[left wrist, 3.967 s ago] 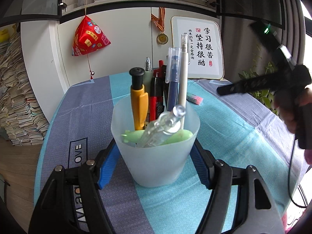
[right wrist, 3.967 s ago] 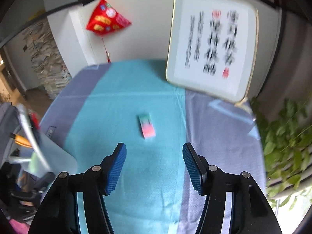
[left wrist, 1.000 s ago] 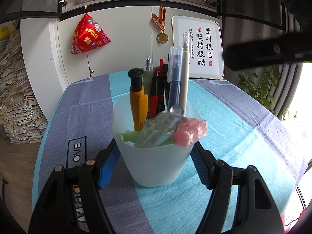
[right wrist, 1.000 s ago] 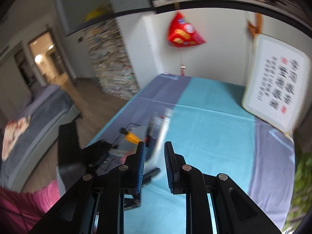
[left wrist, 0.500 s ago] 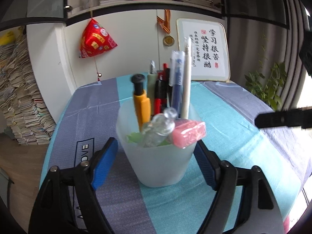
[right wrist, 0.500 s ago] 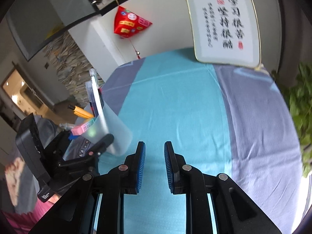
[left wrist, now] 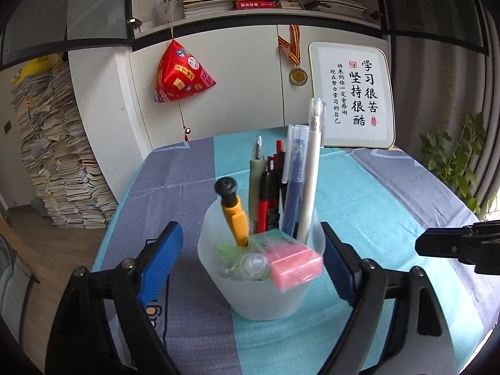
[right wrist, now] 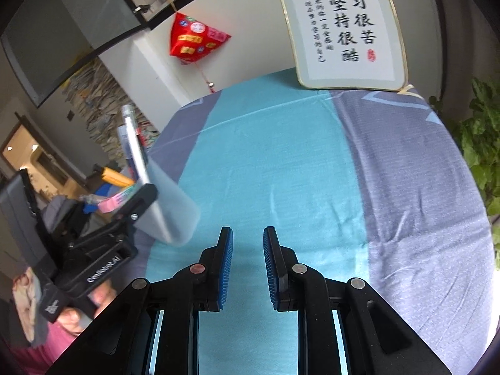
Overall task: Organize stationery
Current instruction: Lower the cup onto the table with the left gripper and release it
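Now frosted cup (left wrist: pixel 262 287) between spread left fingers (left wrist: pixel 159 259), right one untouching, right fingers (right wrist: pixel 226 265) narrowly parted, empty

From my feed, white cabinet doors (left wrist: pixel 243 87) fill the wall ahead of the fingers, with an open shelf of stacked books (left wrist: pixel 218 0) above them. A red pyramid ornament (left wrist: pixel 181 78) hangs from the shelf, a medal on a striped ribbon (left wrist: pixel 297 75) to its right, and a framed calligraphy board (left wrist: pixel 353 93) leans against the wall. Far left of the fingers, tall piles of papers (left wrist: pixel 53 156) stand on a wooden floor (left wrist: pixel 53 259). Leafy plants (left wrist: pixel 453 162) catch daylight on the right.
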The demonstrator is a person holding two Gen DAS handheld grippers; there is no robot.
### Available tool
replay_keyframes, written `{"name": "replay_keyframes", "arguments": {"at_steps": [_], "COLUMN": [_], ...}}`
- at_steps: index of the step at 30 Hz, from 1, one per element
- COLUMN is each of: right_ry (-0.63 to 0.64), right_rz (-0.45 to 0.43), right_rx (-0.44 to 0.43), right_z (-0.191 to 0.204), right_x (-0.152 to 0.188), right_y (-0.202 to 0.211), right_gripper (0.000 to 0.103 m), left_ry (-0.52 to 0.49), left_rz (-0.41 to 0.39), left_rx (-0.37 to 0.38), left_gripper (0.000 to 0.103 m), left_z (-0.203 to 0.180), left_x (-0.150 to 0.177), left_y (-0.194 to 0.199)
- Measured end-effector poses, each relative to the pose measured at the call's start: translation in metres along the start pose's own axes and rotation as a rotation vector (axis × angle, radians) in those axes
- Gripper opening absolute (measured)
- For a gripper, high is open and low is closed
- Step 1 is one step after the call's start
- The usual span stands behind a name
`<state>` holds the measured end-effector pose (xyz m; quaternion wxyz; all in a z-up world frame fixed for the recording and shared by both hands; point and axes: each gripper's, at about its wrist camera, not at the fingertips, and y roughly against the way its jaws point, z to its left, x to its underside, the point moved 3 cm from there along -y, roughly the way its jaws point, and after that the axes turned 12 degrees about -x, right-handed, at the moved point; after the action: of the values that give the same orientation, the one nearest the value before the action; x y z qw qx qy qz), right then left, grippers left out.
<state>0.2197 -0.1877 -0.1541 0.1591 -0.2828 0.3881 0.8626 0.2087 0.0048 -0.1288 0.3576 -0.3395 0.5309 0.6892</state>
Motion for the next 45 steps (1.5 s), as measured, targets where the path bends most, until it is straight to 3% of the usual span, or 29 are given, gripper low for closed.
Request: {"name": "replay_keyframes", "arguments": {"at_steps": [1,5,11,18,24,33,40,43,45], "right_ry": [0.000,0.008,0.082,0.095,0.081,-0.007,-0.018,-0.021,-0.018], "right_rz": [-0.006,-0.021,-0.033,-0.056,-0.071,-0.112,-0.112,-0.102,-0.096], "right_rx": [0.011,0.052,0.187,0.167,0.209,0.242,0.245,0.244,0.241], "right_z": [-0.001,-0.003,0.002,0.004,-0.005,-0.031,-0.037,-0.038,-0.036], "right_x": [0.000,0.001,0.000,0.000,-0.001,-0.008,-0.010,-0.009,-0.008], "right_y": [0.000,0.002,-0.001,0.007,0.010,0.020,0.020,0.017,0.016], "right_gripper": [0.020,0.020,0.020,0.020,0.020,0.020,0.020,0.020,0.020], "left_ry": [0.002,-0.025,-0.041,-0.060,-0.090,-0.063,-0.004,0.001,0.003], "left_rz": [0.000,-0.012,-0.019,-0.039,-0.046,-0.021,0.012,0.021,0.028], "left_rx": [0.022,0.007,0.018,0.034,0.055,0.085,0.082,0.089,0.104], "left_gripper": [0.068,0.067,0.067,0.067,0.067,0.067,0.067,0.069,0.076], "left_z": [-0.001,-0.007,-0.015,-0.027,-0.052,-0.084,-0.086,-0.086,-0.086], "left_x": [0.000,0.000,-0.003,-0.017,-0.041,-0.067,-0.071,-0.071,-0.071], "left_y": [0.001,0.004,0.010,0.008,-0.009,-0.046,-0.069,-0.066,-0.063]}}
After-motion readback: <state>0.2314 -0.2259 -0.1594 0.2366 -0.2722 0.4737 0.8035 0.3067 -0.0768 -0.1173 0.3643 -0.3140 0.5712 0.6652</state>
